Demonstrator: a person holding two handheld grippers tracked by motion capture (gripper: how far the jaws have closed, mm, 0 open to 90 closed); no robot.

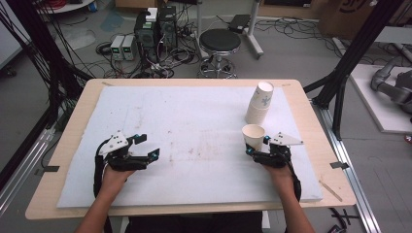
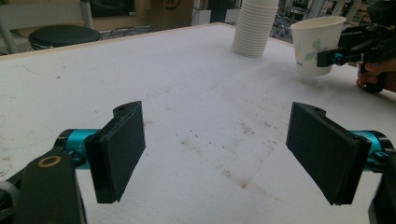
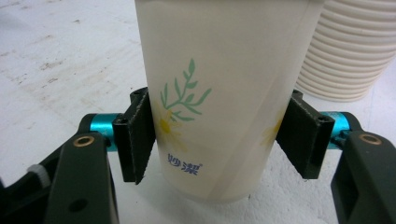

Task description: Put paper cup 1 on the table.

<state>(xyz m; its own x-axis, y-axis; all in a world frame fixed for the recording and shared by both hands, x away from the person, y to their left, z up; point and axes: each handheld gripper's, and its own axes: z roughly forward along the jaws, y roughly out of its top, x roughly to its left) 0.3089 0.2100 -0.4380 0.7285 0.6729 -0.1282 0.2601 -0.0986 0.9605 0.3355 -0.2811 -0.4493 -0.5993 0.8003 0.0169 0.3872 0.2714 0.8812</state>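
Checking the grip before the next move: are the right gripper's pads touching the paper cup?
Touching. In the right gripper view both pads press the sides of the paper cup, held by the right gripper.

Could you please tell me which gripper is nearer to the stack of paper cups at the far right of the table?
The right gripper, holding a single paper cup, sits just in front of the stack of paper cups. The left gripper stands open, far across the table.

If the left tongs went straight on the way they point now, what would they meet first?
Probably nothing soon: the open left tongs face bare white mat. The cup stack and held paper cup look off to the right, though depth is unclear.
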